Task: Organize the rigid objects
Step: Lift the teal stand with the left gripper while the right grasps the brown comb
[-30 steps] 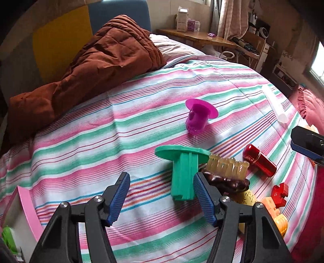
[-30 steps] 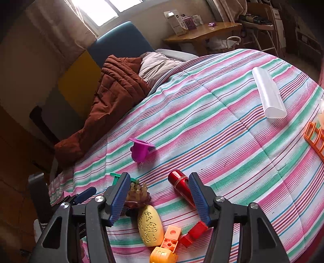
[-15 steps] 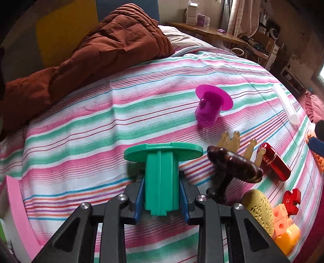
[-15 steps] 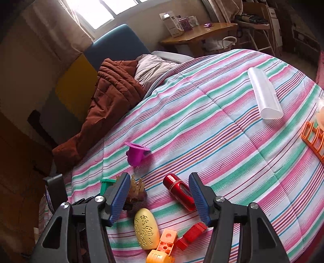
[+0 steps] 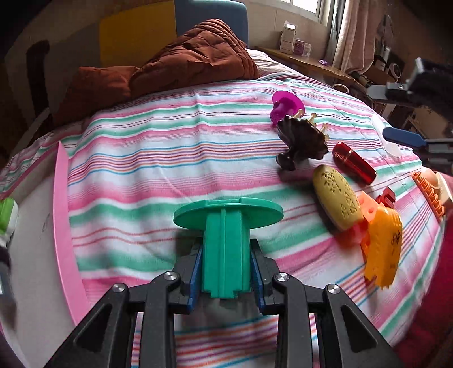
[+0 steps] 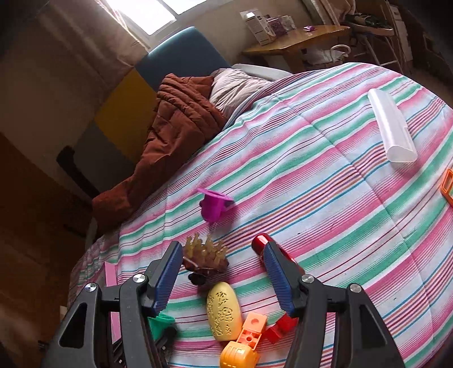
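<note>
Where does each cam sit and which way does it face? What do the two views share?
Left wrist: on the left gripper, looking down along its fingers at the striped bed; fingers clamp a green piece.
Right wrist: on the right gripper, angled down at the toys; fingers open, holding nothing.
Shared: purple cup, yellow oval, red tube, brown blanket.

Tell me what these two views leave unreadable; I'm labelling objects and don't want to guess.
- Pink-rimmed bin, left wrist view: cut off by the left edge; contents blurred.
- Green piece: its lower end sits behind the left hand-held gripper pads.
- Red cylinder, right wrist view: mostly hidden by the right hand-held gripper finger.
- Orange frame: cut by the right edge.
- Boxes on the desk: print too small.
</note>
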The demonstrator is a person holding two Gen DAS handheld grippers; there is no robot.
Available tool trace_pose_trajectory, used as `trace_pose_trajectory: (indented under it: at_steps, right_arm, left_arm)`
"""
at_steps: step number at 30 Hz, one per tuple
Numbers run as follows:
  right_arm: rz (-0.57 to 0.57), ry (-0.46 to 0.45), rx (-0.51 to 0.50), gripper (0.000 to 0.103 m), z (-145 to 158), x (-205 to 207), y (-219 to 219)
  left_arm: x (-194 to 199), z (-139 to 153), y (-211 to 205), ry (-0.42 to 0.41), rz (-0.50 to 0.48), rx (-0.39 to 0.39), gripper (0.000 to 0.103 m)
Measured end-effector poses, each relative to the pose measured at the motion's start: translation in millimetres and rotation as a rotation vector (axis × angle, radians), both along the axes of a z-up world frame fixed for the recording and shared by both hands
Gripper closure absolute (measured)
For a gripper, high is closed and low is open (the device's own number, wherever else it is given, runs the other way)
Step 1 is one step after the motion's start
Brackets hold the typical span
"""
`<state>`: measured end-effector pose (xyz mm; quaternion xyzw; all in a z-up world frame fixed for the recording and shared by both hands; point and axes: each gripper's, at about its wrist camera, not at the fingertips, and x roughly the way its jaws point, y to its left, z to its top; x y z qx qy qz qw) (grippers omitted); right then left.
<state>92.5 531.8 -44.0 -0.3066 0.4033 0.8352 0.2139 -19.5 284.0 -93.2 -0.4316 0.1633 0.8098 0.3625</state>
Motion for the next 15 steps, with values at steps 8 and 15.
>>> trace_pose_trajectory:
  at_steps: [8,15]
  right_arm:
    - [0.189,-0.043,0.032,0.064,-6,-26,-31]
    - [0.278,-0.107,0.067,0.060,-18,-42,-51]
  left_arm:
    - [13,-7,-3,0.085,-0.037,0.030,0.073]
    - [15,-8,-3,0.123,-0.035,0.049,0.073]
